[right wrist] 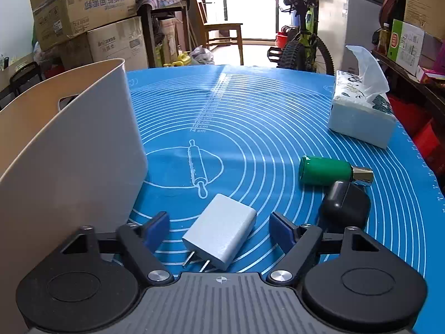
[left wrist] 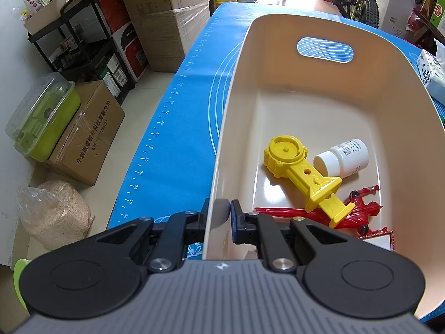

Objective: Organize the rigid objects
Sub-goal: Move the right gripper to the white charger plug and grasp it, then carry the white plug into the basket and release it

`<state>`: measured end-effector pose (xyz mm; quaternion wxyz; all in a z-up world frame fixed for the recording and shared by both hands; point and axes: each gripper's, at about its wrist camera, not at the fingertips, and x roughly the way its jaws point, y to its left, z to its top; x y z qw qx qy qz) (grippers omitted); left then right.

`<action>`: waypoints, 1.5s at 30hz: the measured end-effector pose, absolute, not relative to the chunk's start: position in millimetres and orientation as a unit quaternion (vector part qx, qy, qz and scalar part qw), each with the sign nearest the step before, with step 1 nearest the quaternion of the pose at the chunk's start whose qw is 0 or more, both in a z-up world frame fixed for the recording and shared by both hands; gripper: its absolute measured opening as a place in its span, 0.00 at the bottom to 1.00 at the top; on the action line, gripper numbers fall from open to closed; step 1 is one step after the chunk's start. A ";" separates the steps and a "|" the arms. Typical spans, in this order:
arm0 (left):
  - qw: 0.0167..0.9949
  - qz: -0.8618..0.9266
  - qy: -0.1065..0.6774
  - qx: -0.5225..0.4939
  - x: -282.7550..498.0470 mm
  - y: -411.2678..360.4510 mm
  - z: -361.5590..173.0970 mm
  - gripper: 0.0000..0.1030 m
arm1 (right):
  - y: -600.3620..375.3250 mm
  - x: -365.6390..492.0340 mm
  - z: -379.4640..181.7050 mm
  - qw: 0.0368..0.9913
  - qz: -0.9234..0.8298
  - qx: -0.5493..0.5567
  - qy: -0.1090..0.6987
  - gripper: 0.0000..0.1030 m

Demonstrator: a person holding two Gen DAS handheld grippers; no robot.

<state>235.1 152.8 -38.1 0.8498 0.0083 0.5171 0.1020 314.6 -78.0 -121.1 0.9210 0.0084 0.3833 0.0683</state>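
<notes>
My left gripper (left wrist: 218, 214) is shut on the near rim of the beige bin (left wrist: 319, 89). Inside the bin lie a yellow toy launcher (left wrist: 303, 175), a white bottle (left wrist: 342, 157) and a red action figure (left wrist: 358, 211). My right gripper (right wrist: 219, 229) is open, its fingers on either side of a white charger plug (right wrist: 221, 233) that lies on the blue mat (right wrist: 250, 117). A green bottle (right wrist: 328, 171) and a black object (right wrist: 345, 206) lie to the right. The bin's wall (right wrist: 69, 150) stands on the left in the right wrist view.
A tissue box (right wrist: 361, 117) stands at the mat's right side. The mat's left edge (left wrist: 155, 144) drops to a floor with cardboard boxes (left wrist: 86, 136), a green container (left wrist: 44, 119) and a black shelf (left wrist: 83, 36). A bicycle (right wrist: 303, 44) stands behind the table.
</notes>
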 end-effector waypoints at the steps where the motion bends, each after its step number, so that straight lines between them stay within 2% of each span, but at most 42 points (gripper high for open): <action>1: 0.850 0.102 0.517 0.008 235.1 153.0 -38.1 0.15 | -76.0 313.9 -121.4 0.922 0.060 -0.001 0.382 0.64; 4: 0.850 0.102 0.517 0.008 234.9 152.5 -38.0 0.15 | -73.3 311.9 -120.8 0.924 0.061 -0.019 0.377 0.56; 13: 0.850 0.102 0.517 0.007 235.1 152.7 -37.9 0.15 | -87.5 312.9 -104.9 0.927 0.053 0.013 0.370 0.55; 32: 0.850 0.103 0.517 0.007 235.0 152.5 -37.8 0.14 | -77.3 270.6 -1.4 0.958 0.133 0.065 0.247 0.55; 45: 0.850 0.103 0.517 0.007 235.1 152.5 -37.7 0.14 | -15.0 238.1 -4.5 0.927 0.251 0.024 0.276 0.55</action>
